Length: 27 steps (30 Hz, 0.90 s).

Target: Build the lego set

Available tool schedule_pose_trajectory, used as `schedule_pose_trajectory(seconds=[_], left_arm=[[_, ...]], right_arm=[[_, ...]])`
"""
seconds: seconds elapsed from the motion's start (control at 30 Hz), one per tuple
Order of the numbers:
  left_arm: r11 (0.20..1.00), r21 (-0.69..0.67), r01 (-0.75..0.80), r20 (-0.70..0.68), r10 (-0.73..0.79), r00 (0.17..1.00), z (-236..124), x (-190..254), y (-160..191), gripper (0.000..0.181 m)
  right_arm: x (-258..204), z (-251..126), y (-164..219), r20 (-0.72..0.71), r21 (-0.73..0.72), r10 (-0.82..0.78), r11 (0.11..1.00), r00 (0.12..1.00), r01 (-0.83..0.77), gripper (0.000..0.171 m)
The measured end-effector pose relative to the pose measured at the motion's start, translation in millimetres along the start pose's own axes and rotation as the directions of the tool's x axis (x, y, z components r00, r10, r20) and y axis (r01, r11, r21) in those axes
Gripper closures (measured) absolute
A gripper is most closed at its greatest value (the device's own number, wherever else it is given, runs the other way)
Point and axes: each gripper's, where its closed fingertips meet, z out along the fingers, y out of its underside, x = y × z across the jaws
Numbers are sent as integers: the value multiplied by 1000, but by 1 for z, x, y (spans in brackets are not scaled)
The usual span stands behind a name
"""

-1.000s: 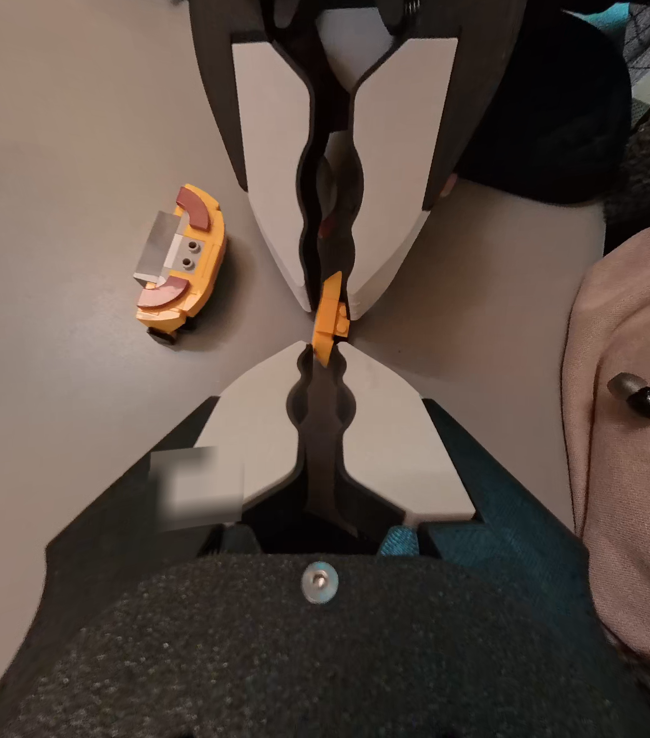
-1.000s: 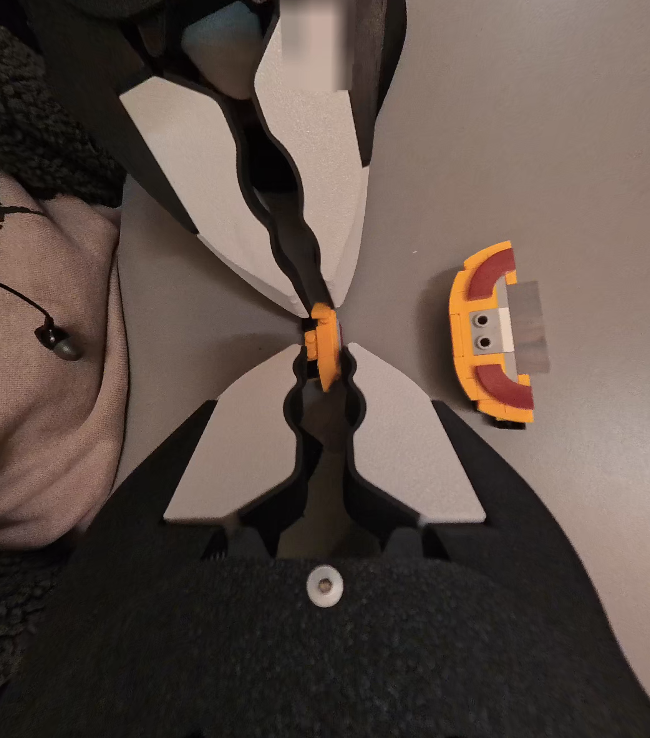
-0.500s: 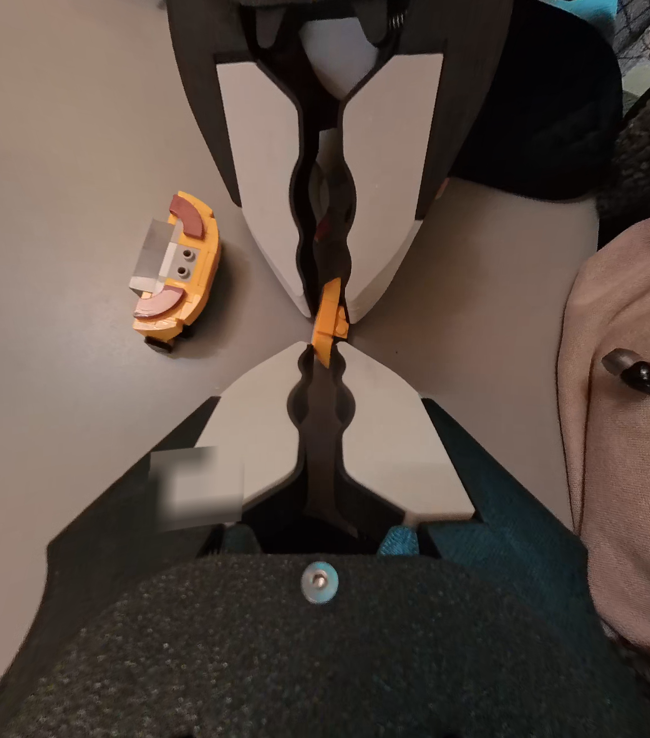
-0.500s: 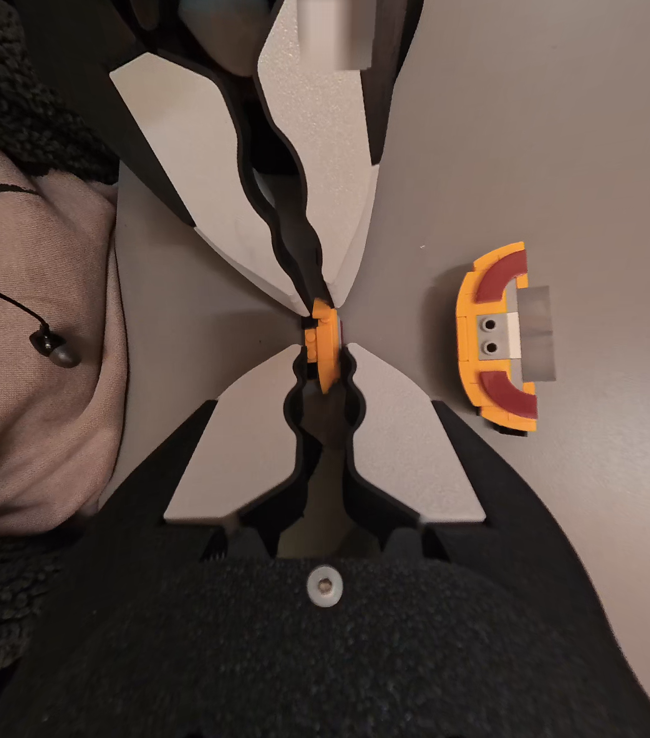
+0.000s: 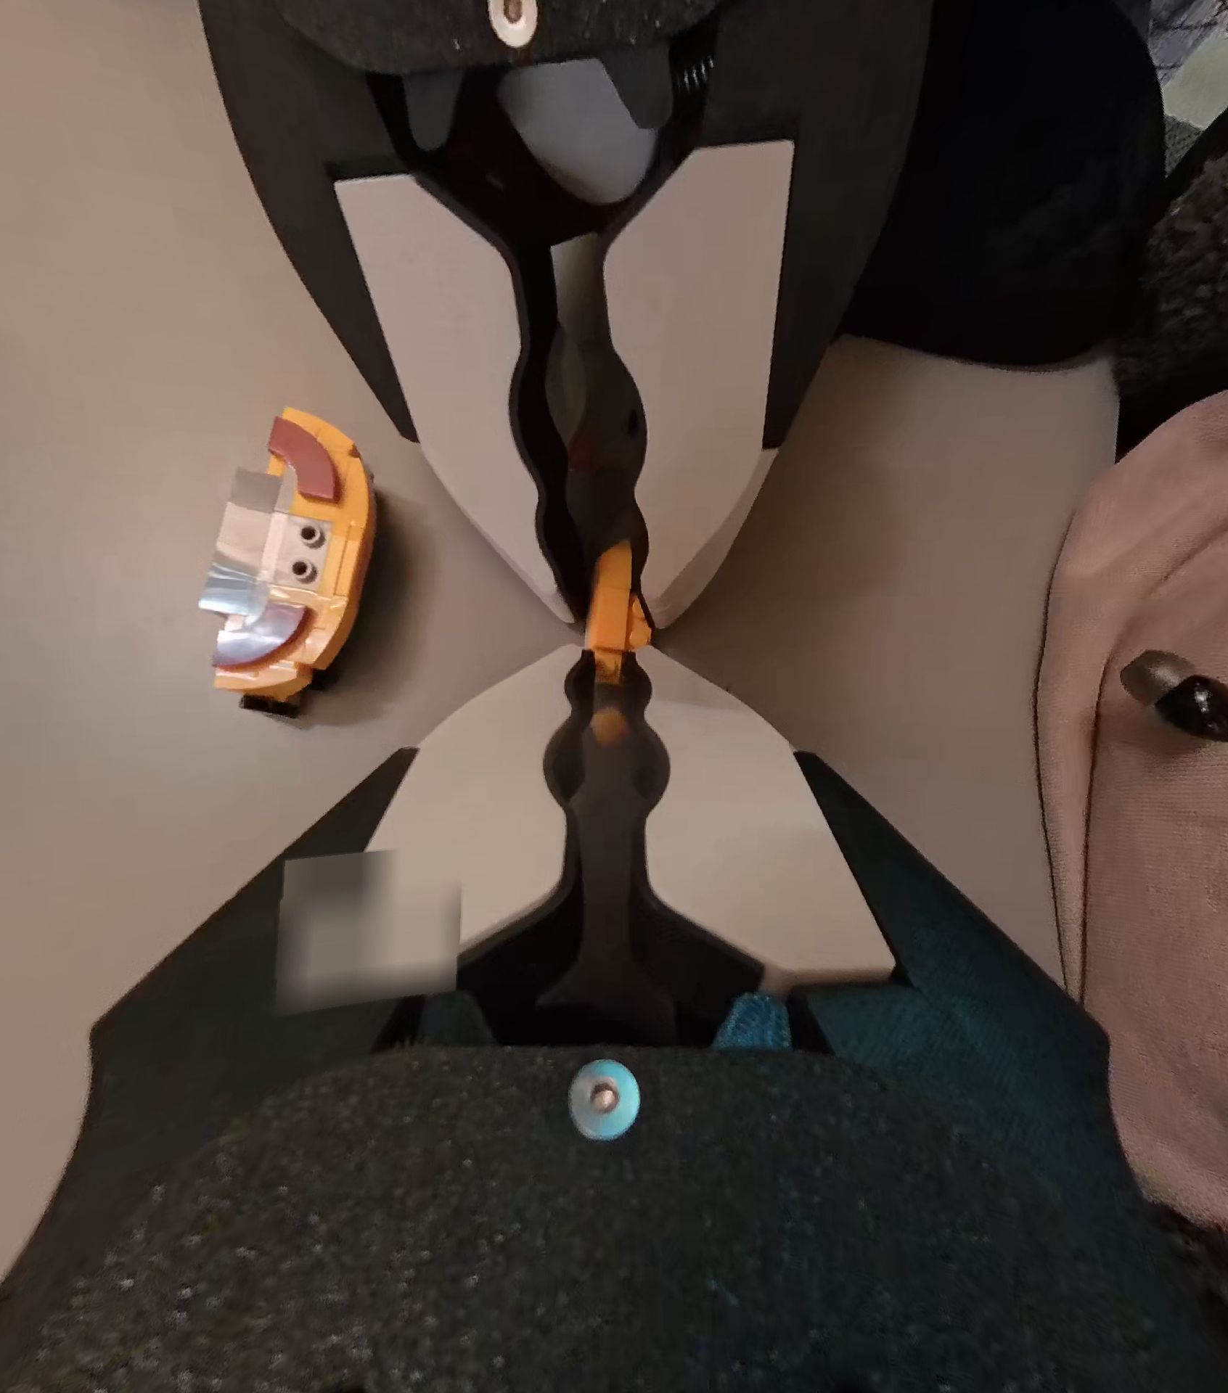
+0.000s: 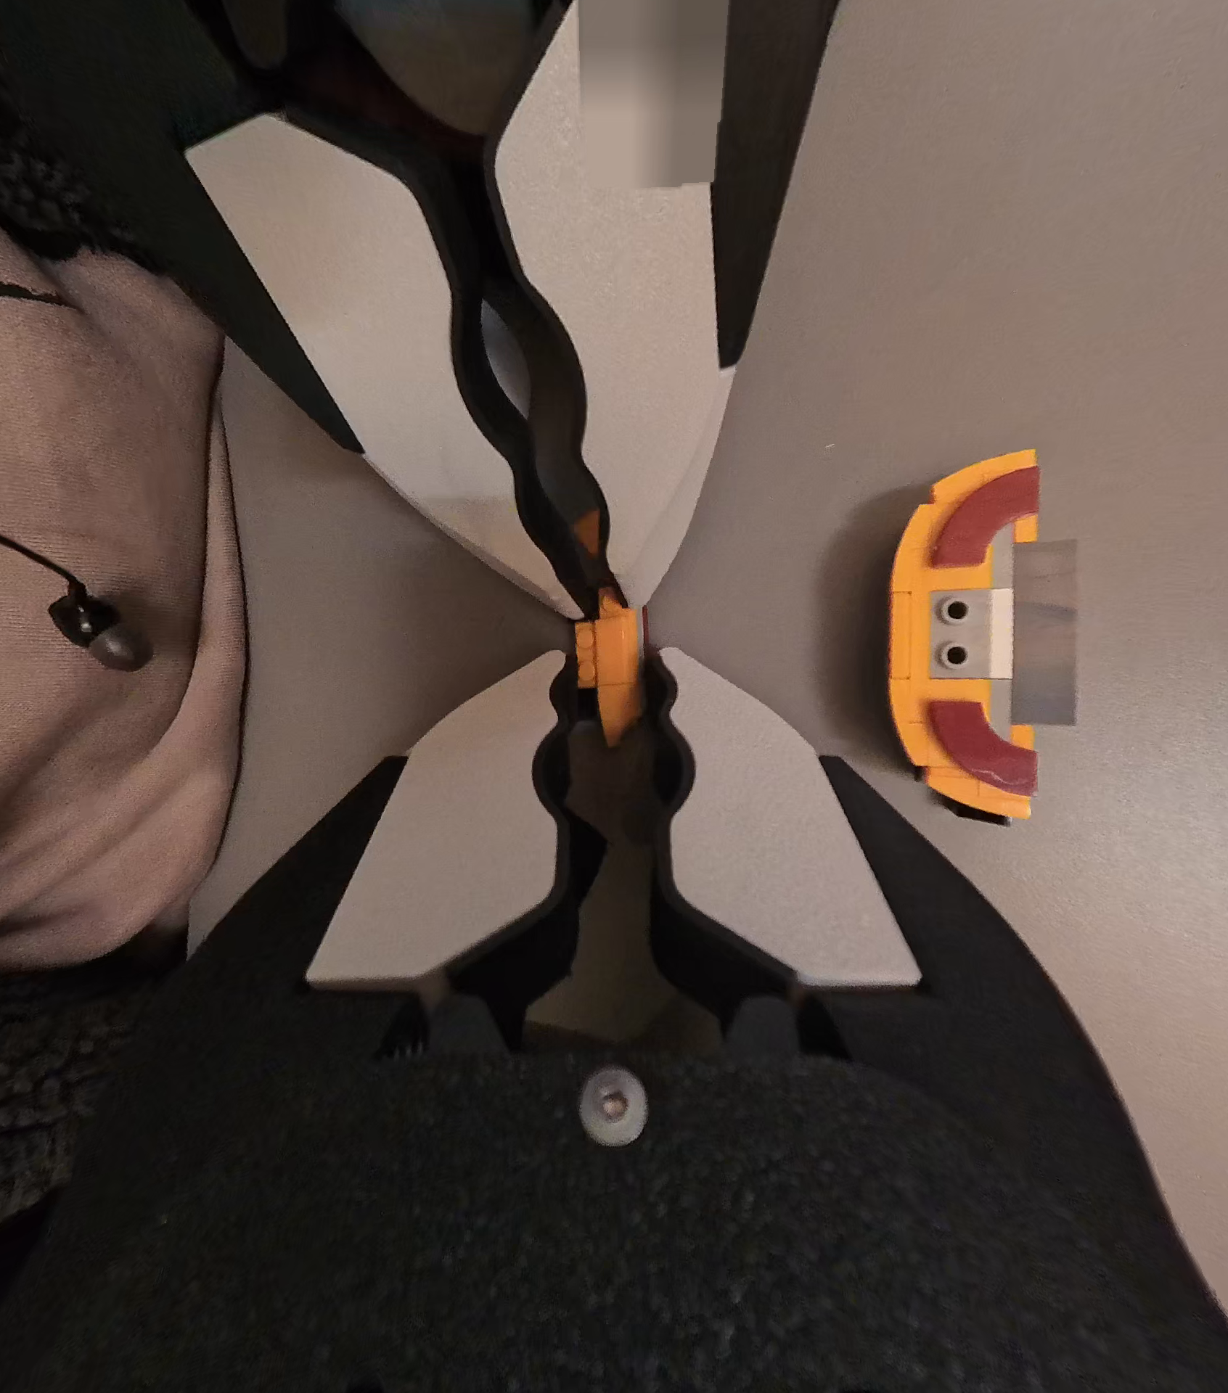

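Currently both the left gripper [image 5: 607, 656] and right gripper [image 6: 607, 663] meet tip to tip, jaws clamped on one small orange piece [image 5: 615, 603] whose long axis runs along both, above the bench [image 5: 68, 301]; the half-round orange assembly [image 5: 294, 558] lies well aside.

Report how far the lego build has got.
Done: a curved orange sub-assembly with dark red arches sits on the table. In hand: the left gripper and right gripper, tip to tip, both pinch a small orange piece. Left: joining it to the sub-assembly.
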Motion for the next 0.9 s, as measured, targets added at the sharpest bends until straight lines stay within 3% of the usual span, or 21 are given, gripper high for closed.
schedule_pose_trajectory(seconds=[0.27,0.43,0.6,0.7,0.8,0.9], left_arm=[[1000,2,-32,14,32,999,-7,1,0,170],[999,-42,-22,43,23,999,-24,-8,17,168],[998,-62,0,41,3,999,-24,-4,27,169],[999,6,50,32,-51,998,-27,-3,21,167],[983,153,105,-14,-104,994,-36,0,6,160],[933,359,-20,-7,24,1000,-54,12,-24,154]], right_arm=[[-3,-4,1,-36,29,-64,997,997,65,144],[-1,-3,-1,-103,12,-112,993,988,114,142],[3,4,-2,-125,-5,-95,995,988,95,154],[2,2,-4,-114,27,-56,998,992,60,154],[-13,-13,-22,27,217,35,975,999,-40,154],[-30,-38,-43,205,397,63,907,977,-142,154]])
